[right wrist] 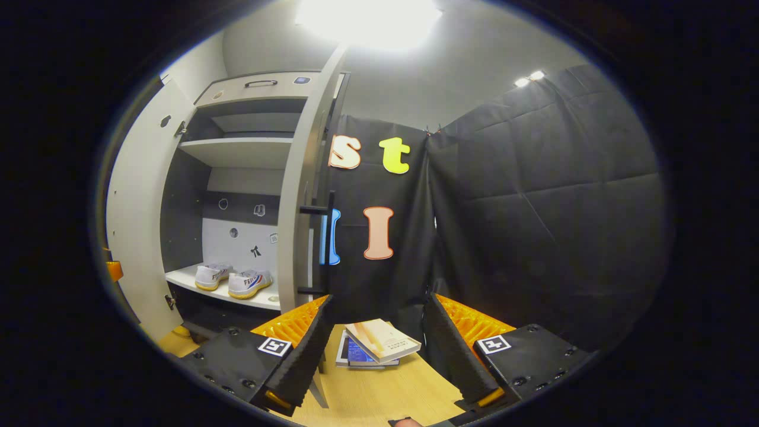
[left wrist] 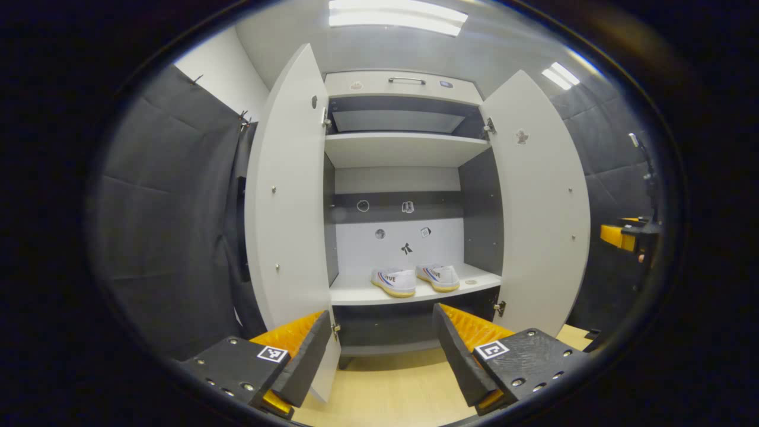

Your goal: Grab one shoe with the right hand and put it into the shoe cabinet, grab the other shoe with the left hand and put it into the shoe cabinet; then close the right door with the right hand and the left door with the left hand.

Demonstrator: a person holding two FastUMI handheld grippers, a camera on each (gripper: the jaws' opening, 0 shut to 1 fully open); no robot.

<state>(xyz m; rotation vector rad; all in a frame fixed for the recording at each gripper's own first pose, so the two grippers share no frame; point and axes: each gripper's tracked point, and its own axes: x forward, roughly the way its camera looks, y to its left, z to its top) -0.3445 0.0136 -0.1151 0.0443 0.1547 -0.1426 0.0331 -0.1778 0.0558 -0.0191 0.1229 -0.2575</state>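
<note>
Two shoes: white pair, one (left wrist: pixel 394 281) left of the other (left wrist: pixel 438 276), side by side on the lower shelf (left wrist: pixel 356 292), centre of the left gripper view; in the right gripper view they sit lower left.
Shoe cabinet (left wrist: pixel 403 86): both doors open; placing appears done, closing remains.
Left door (left wrist: pixel 287 196): swung out, left of centre in the left gripper view, its lower edge just beside the left finger.
Right door (right wrist: pixel 302 184): seen edge-on, centre left of the right gripper view, dark handle (right wrist: pixel 328 243) on its outer face.
Left gripper (left wrist: pixel 382 350): fingers wide, empty, bottom of frame, facing the opening.
Right gripper (right wrist: pixel 376 350): fingers wide, empty, aimed at the booth wall right of the door.
Books (right wrist: pixel 379 343): small stack on the floor, between the right fingers in frame.
Risk, doors: pushed near the hinge, a door likely stalls or rebounds ajar.
Risk, fingers: open fingers could snag a door edge or the handle.
Risk, shoes: they look set back enough; I cannot tell the clearance for certain.
</note>
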